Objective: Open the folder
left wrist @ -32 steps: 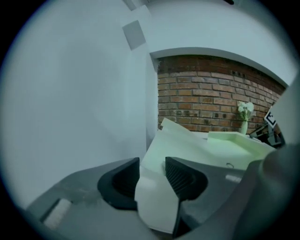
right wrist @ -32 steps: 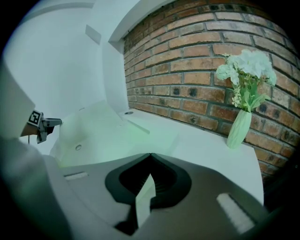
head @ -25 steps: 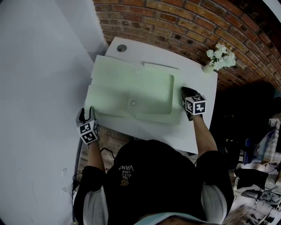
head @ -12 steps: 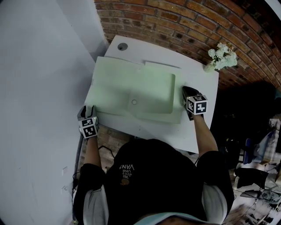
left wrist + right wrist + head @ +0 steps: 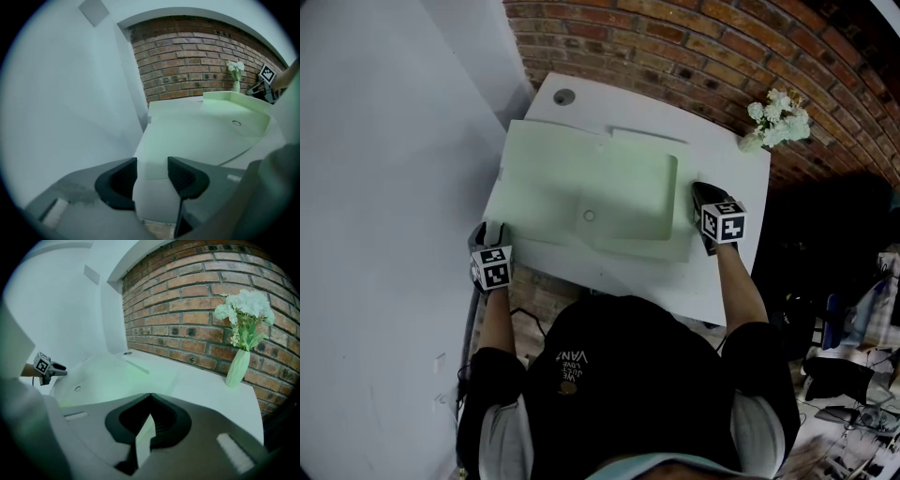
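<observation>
A pale green folder (image 5: pixel 572 183) lies spread on the white table (image 5: pixel 727 281), with a snap button (image 5: pixel 589 216) near its middle. Its right part (image 5: pixel 633 202) looks slightly raised. My right gripper (image 5: pixel 701 199) is at the folder's right edge, shut on a thin green sheet edge (image 5: pixel 145 439) that stands between its jaws (image 5: pixel 150 397). My left gripper (image 5: pixel 487 234) is at the folder's near left corner. Its jaws are opening, and the folder's corner (image 5: pixel 151 165) lies between the pads without being pressed in the left gripper view (image 5: pixel 152 166).
A white vase of flowers (image 5: pixel 776 120) stands at the table's far right corner by the brick wall (image 5: pixel 694 47). A round cable hole (image 5: pixel 563 96) is at the far left. A white wall (image 5: pixel 384 187) runs close along the table's left side.
My left gripper has sunk a little towards the table corner and rolled, so its marker cube faces differently. The right gripper has kept still on the folder's edge.
</observation>
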Tool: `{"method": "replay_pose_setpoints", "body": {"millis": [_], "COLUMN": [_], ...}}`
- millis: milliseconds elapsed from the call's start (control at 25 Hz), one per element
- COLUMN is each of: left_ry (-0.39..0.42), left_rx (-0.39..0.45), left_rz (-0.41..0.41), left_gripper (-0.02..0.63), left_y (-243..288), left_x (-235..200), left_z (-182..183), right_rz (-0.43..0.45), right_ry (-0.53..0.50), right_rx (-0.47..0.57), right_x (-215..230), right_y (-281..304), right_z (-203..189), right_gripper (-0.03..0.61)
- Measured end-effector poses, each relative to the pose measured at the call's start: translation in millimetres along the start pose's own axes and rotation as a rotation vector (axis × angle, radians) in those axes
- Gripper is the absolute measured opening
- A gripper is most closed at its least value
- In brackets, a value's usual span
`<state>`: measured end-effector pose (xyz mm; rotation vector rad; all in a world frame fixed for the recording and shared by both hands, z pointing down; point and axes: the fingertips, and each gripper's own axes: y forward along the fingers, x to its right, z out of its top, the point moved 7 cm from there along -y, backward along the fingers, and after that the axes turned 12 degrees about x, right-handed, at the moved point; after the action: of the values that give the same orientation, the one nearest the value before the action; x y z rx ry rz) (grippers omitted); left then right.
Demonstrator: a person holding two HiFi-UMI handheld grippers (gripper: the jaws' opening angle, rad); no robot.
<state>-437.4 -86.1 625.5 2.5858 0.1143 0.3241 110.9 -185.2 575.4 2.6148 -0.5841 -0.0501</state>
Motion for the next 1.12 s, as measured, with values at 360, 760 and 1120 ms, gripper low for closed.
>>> {"method": "replay_pose_setpoints", "body": {"millis": [360,760,1120], "left_ry": [-0.016,-0.023,-0.028], "left_rx": [0.031,0.14,0.175], "left_rz": [0.002,0.046,0.086], "left_gripper": [0.195,0.195,0.195], "left_y": [-11.1,-31.6,-58.0], "left_x": [-3.4,-4.0,4.4], "left_z": [11.3,36.4,64.9], "right_rz": [0.002,-0.001,0.041], "right_ry": [0.051,-0.007,0.003], "right_rx": [-0.014,-0.024,0.043], "right_x": [2.0,2.8,0.1], "right_y": [0.0,-2.6,-12.9], "right_z": [1.9,9.9,29.8], "right_gripper": [0.002,0.002,0.002]}}
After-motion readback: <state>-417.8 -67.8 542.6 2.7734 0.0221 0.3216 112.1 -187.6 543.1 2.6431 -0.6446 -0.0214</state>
